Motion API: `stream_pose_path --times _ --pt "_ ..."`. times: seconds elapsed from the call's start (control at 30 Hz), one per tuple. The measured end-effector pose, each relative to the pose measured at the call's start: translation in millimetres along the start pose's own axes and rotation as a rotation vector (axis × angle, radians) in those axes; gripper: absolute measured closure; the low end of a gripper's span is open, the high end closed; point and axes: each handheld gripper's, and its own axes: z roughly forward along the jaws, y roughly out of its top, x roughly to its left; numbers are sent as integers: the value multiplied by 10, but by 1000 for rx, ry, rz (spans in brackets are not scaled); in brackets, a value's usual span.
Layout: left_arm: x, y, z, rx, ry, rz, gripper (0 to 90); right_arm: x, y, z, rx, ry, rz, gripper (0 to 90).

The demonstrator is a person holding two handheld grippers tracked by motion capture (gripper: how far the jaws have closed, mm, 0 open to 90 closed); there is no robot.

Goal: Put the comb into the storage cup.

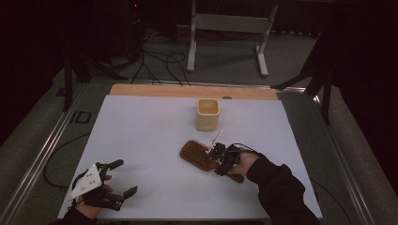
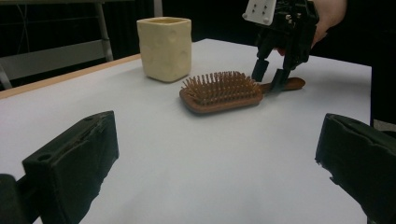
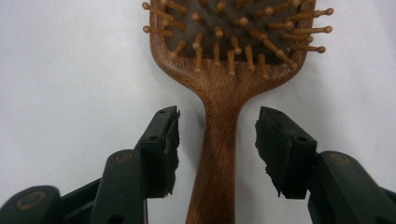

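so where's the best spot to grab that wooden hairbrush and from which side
Grip the hairbrush by its narrow handle, coming down from above with one jaw on each side. It lies flat on the white table, bristles up, so the wide head is awkward while the slim neck fits between the pads. The right gripper already straddles the handle, jaws not yet touching it.

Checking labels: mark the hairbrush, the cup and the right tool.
hairbrush (image 3: 219, 154), right gripper view, on its wooden handle.
cup (image 1: 207, 115), high view, on its front wall.
right tool (image 3: 217, 147), right gripper view, midway between its tips, which straddle the handle without touching.
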Motion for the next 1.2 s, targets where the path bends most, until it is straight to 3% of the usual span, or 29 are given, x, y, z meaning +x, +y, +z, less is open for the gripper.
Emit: stream_pose_path --times 0.33,0.8,0.9,1.03,1.2 --pt "0 1 -1 0 -1 0 1 -4 35 62 22 -6 -29 585" --pt "-3 -1 2 4 3 6 1 -1 67 123 64 -25 9 654" --pt "-1 -2 2 3 4 4 1 -2 65 121 62 -20 15 678" --pt "-4 -2 6 6 1 6 1 -50 45 124 44 13 59 694" --pt "-4 -2 9 9 1 8 1 -55 37 128 39 9 57 713"
